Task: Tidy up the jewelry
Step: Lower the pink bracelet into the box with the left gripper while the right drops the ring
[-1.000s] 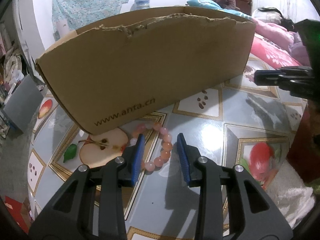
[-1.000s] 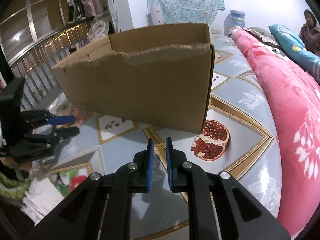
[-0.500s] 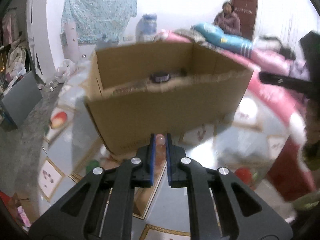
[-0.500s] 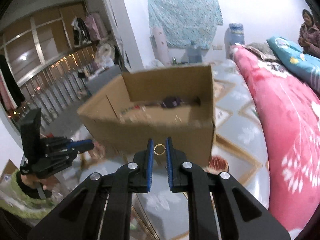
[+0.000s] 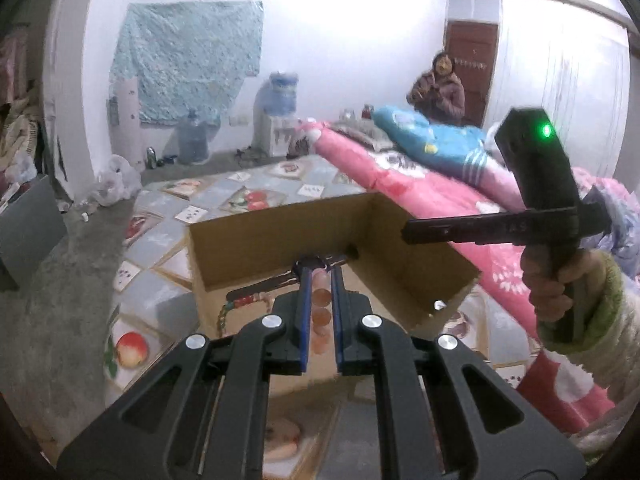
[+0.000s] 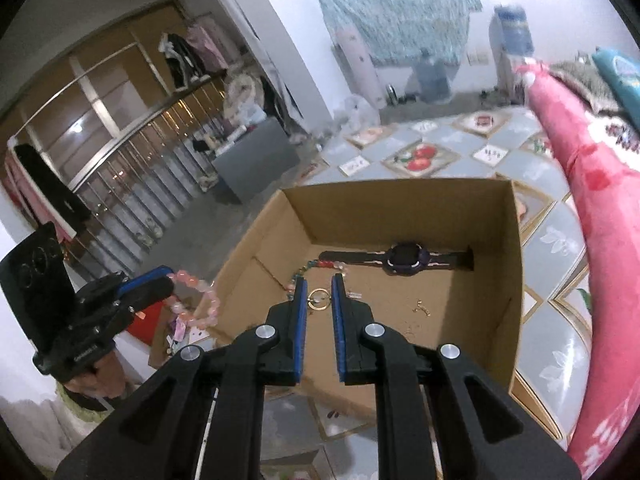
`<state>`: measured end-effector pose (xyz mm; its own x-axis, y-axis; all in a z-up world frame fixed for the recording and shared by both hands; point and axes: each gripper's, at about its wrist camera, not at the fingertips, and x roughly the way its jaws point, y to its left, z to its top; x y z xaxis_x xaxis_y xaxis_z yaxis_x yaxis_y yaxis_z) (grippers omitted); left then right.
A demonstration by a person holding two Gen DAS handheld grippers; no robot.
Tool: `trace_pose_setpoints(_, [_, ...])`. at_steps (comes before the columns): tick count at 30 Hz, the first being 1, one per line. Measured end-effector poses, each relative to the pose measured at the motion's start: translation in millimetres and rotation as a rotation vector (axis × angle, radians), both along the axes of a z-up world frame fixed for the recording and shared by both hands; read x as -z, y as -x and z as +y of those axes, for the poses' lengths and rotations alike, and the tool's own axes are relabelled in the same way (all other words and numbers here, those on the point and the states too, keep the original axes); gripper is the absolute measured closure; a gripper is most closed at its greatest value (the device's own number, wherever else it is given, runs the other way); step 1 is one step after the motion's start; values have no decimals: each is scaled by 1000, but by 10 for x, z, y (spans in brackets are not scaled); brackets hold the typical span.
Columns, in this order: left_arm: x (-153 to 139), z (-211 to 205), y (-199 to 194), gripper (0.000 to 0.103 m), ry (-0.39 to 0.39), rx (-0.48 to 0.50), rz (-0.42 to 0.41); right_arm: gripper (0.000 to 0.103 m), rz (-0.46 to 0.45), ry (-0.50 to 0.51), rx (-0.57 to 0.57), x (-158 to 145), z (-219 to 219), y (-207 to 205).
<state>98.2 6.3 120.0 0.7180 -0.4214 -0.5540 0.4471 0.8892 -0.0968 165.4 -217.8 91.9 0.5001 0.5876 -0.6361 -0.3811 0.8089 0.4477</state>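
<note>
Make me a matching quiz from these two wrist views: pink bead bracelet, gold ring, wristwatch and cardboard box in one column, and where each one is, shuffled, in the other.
Things:
1. pink bead bracelet
2. gold ring
3. wristwatch
4. cardboard box

Places:
A. lying flat on the box floor near the far wall
B. standing on the fruit-patterned cloth
C. hanging from the left gripper
D. between the fingers of the right gripper, over the box

Pairs: 1-C, 2-D, 3-A, 4-B
</note>
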Motion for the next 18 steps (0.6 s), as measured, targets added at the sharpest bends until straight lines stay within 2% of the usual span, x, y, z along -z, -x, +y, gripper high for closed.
trace_pose_setpoints(3, [194, -172, -282, 95, -52, 28, 54, 91, 53, -11, 4, 133, 0, -148])
trace_pose_setpoints(6, [484, -374, -592, 94, -108, 69, 169, 91, 111, -16, 8, 280, -36, -298])
trace_pose_setpoints(9, [716, -473, -685, 91, -131, 100, 250, 91, 157, -10, 6, 393, -49, -412])
trace_pose_setpoints(11, [780, -475, -676, 79, -125, 105, 261, 91, 203, -8, -2, 471, -42, -505])
trace_pose_setpoints(16, [733, -277, -567, 77, -60, 75, 232, 91, 290, 44, -20, 607, 69, -734])
trace_pose_setpoints(18, [642, -142, -466, 74, -26, 52, 190, 90, 304, 83, -29, 635, 171, -819])
